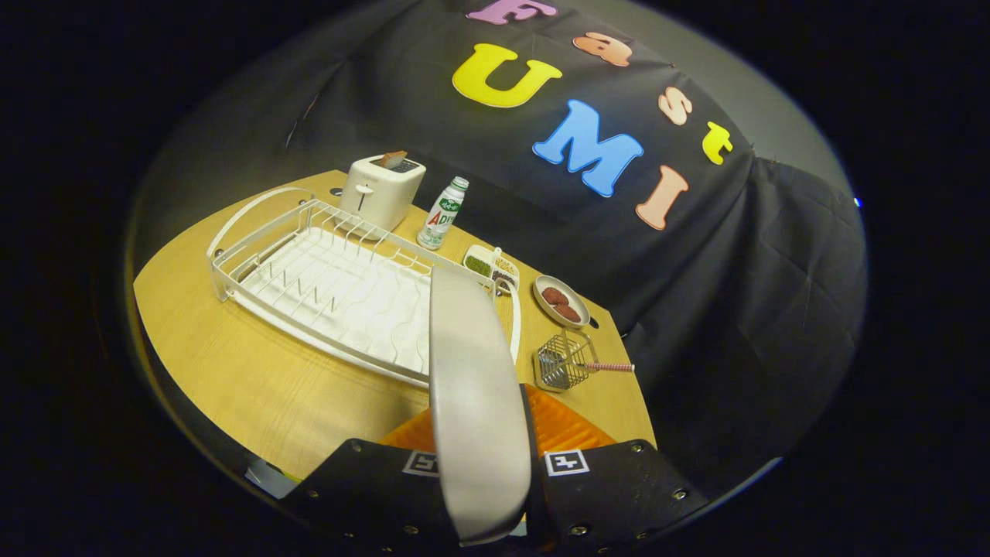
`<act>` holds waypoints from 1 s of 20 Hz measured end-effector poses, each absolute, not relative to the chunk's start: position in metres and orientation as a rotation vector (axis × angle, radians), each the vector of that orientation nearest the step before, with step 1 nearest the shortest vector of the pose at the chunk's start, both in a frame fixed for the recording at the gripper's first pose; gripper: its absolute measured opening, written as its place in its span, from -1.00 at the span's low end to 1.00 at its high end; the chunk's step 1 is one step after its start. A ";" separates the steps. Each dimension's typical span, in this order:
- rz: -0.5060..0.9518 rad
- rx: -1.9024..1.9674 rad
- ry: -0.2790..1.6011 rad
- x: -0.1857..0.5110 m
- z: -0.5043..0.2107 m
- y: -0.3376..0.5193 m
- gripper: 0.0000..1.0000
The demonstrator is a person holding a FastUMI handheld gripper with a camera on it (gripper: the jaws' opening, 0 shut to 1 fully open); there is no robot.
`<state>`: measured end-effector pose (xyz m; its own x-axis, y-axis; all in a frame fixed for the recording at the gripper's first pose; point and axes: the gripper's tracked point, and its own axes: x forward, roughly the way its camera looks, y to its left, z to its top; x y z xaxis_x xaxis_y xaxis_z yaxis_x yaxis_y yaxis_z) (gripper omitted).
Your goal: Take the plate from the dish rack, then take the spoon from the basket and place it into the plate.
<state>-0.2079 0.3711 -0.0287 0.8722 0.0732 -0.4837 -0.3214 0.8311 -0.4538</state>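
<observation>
Between the fingers, a grey plate (478,402) stands edge-on.

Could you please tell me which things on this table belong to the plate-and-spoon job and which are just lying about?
Job: plate, held edge-on between the gripper fingers; dish rack; wire basket with the spoon handle sticking out.
Lying about: toaster; bottle; divided snack dish; small dish of brown patties.

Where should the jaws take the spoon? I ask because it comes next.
With the gripper shut on the plate, take the spoon by its pink striped handle, which juts sideways out of the wire basket, clear of the wires. Come from above, probably.
</observation>
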 end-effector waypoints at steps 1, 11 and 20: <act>0.223 -0.540 0.486 -0.212 -0.034 0.367 -0.33; 0.402 -0.268 0.676 -0.231 -0.091 0.372 -0.33; 0.550 0.120 0.818 -0.233 -0.126 0.391 -0.34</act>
<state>-0.2333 0.3907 -0.1259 0.5531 0.5089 -0.6597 -0.4187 0.8543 0.3080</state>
